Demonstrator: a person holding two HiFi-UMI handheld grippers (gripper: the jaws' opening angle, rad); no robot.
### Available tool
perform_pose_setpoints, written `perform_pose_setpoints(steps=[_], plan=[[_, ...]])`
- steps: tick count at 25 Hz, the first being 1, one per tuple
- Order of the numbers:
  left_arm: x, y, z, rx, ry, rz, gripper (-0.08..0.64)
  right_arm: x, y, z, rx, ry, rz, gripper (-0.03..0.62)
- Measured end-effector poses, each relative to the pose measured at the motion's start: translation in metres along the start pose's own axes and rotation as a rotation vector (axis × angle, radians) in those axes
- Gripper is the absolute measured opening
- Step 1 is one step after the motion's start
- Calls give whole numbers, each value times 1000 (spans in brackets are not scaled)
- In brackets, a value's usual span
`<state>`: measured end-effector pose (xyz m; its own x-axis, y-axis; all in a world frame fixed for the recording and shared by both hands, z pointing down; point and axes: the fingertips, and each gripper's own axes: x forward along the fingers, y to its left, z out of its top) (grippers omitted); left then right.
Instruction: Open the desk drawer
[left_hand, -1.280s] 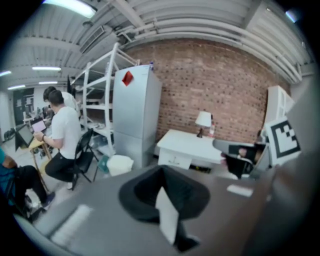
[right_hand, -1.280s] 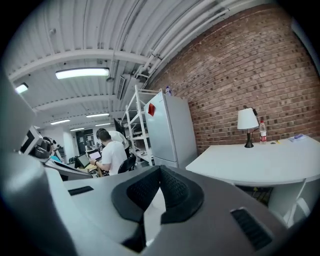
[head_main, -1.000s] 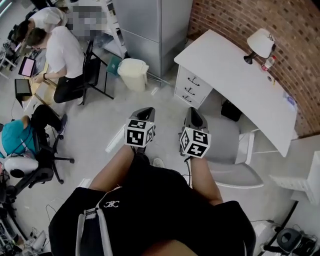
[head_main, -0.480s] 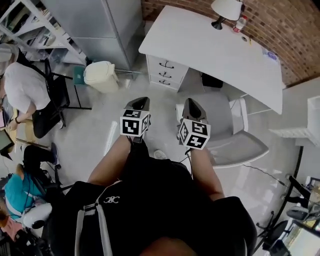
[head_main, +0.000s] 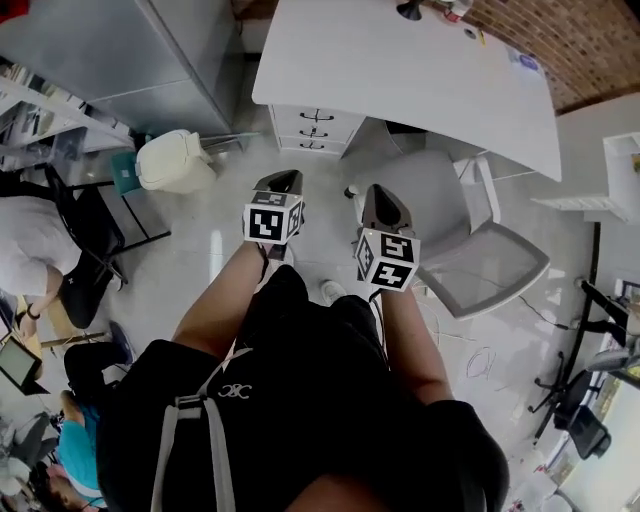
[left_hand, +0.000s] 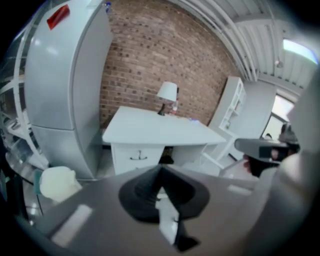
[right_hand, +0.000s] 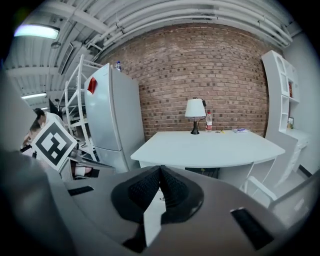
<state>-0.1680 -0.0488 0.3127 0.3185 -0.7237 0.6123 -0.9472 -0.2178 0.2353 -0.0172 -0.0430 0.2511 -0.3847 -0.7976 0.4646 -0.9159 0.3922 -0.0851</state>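
Overhead and gripper views of a person standing well short of a white table (head_main: 400, 70). Left hand-held gripper (head_main: 283, 180) and right hand-held gripper (head_main: 378, 192) are held side by side in front of the body. Both point toward the table and neither touches anything. In the left gripper view the jaws meet at their tips with nothing between them, and the right gripper view shows the same.

Drawer stack (head_main: 315, 128): three drawers with dark handles under the table's left end, as the head view shows it. All three fronts appear flush and shut, though they are small in that view. The top drawer (left_hand: 136, 156) lies ahead of the left hand-held gripper, well apart from it.

Grey chair (head_main: 470, 250) stands to the right of the stack, near the table. Lamp (right_hand: 195, 109) and bottle (right_hand: 209, 121) stand at the table's far edge, before the brick wall (right_hand: 200, 75). Cream bin (head_main: 170, 160) sits on the floor left of the stack, near a tall grey cabinet (head_main: 130, 50).
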Motion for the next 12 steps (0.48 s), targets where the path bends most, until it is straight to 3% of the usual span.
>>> perform_pose_setpoints(steps=[4, 8, 12], plan=[[37, 12, 2, 74, 19, -61, 0, 15, -1, -19, 47, 35, -75, -2], [69, 9, -18, 180, 87, -115, 0, 29, -2, -44, 81, 89, -95, -2], [85, 10, -46, 261, 147, -98, 0, 37, -3, -69, 102, 138, -85, -2]])
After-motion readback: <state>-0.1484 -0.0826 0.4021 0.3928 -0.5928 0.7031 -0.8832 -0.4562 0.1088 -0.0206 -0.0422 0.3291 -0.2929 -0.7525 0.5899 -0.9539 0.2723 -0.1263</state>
